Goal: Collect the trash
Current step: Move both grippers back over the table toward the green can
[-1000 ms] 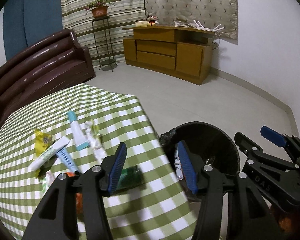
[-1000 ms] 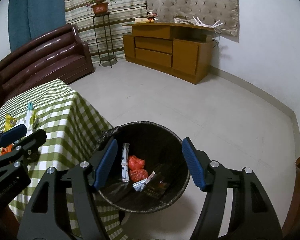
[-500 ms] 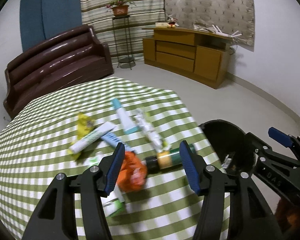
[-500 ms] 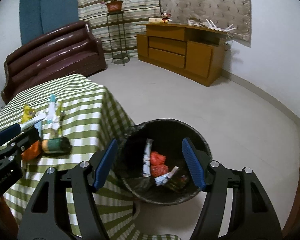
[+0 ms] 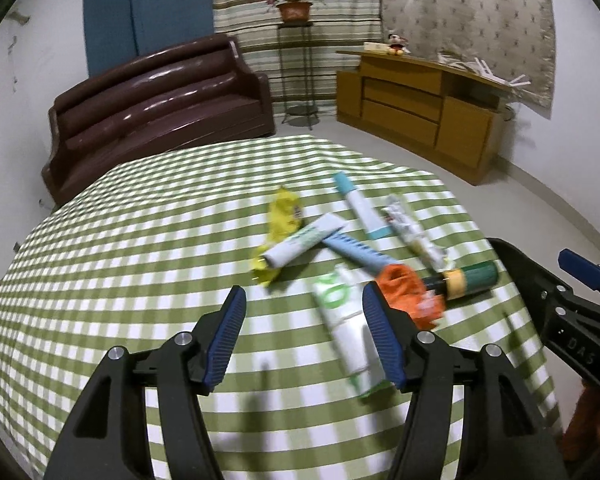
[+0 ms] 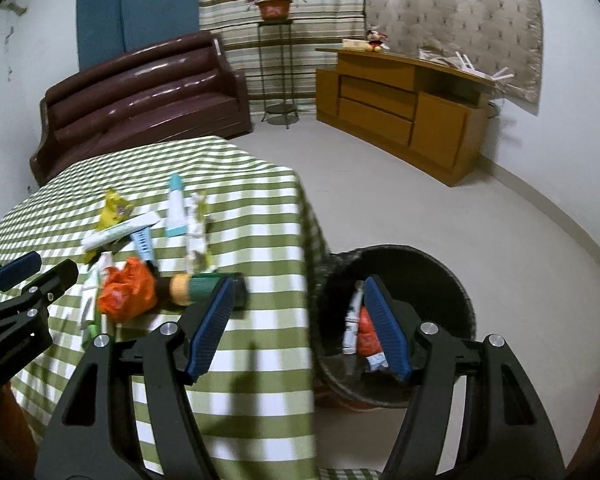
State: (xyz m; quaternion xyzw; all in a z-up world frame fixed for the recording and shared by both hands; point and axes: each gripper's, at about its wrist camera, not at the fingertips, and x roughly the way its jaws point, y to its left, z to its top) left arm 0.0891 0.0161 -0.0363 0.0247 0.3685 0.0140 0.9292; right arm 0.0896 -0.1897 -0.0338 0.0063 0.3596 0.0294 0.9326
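Trash partly collected: round black wicker bin (image 6: 456, 280) on the floor beside the green-checked table (image 5: 100, 240) holds several wrappers, while tubes, yellow packet (image 5: 285, 216), crumpled orange wrapper (image 5: 404, 286) and dark-green bottle (image 5: 468, 278) remain; left gripper (image 5: 304, 340) and right gripper (image 6: 300, 324) gape empty.

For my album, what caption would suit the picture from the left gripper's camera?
Open left gripper poised over a checked tablecloth strewn with tubes, wrappers and an orange bag.

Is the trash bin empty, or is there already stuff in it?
Not empty. The black bin already holds an orange wad and a white wrapper, visible past the right tool.
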